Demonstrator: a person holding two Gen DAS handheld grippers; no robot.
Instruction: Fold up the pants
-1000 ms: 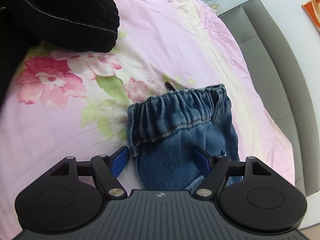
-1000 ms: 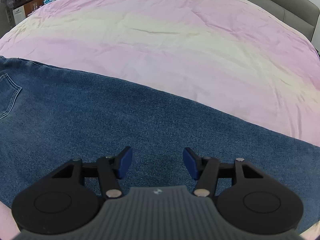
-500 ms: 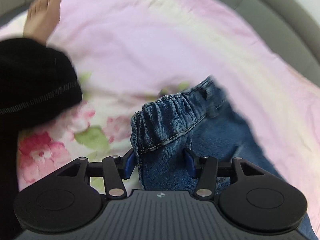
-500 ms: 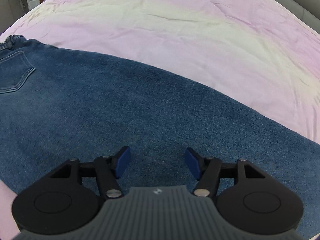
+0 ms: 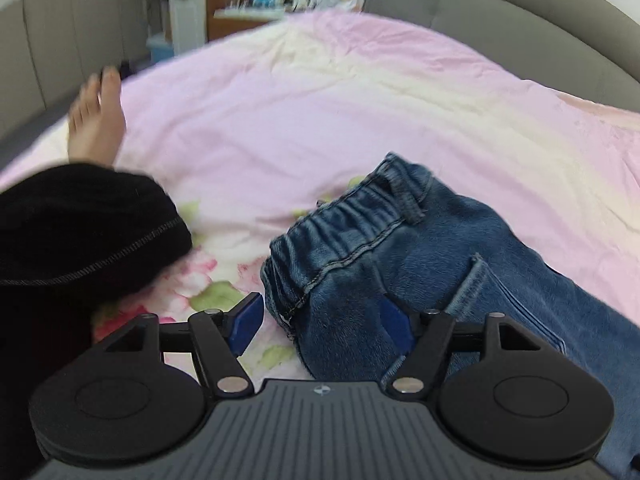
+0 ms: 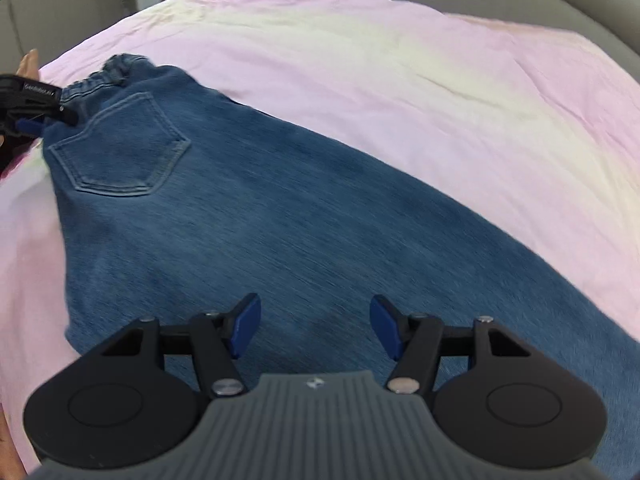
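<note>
A pair of blue denim pants [image 6: 256, 208] lies stretched across a bed covered in a pink and cream bedspread [image 6: 420, 80], with the elastic waistband [image 5: 340, 220] toward the side where a person's bare foot [image 5: 96, 116] and black trouser leg [image 5: 80, 224] rest on the bedding. The left tool [image 5: 320, 326] hangs over the waistband corner, its jaws opening; the left blue pad [image 5: 246, 324] sits over the floral print [image 5: 200, 280] of the bedspread just beside the pants' edge, while the right blue pad [image 5: 394, 326] sits over the denim, and the corner of the pants lies between them without being pressed. From the right wrist view the same tool appears at the far left edge, at the waistband above the back pocket [image 6: 120, 144]. The right tool [image 6: 316, 330] hovers above the leg of the pants farther down, its two pads spread apart with only flat denim seen past them and nothing pinched. A grey padded bed frame [image 5: 520, 32] curves around the far side of the mattress, and blurred furniture [image 5: 240, 8] stands beyond it.
</note>
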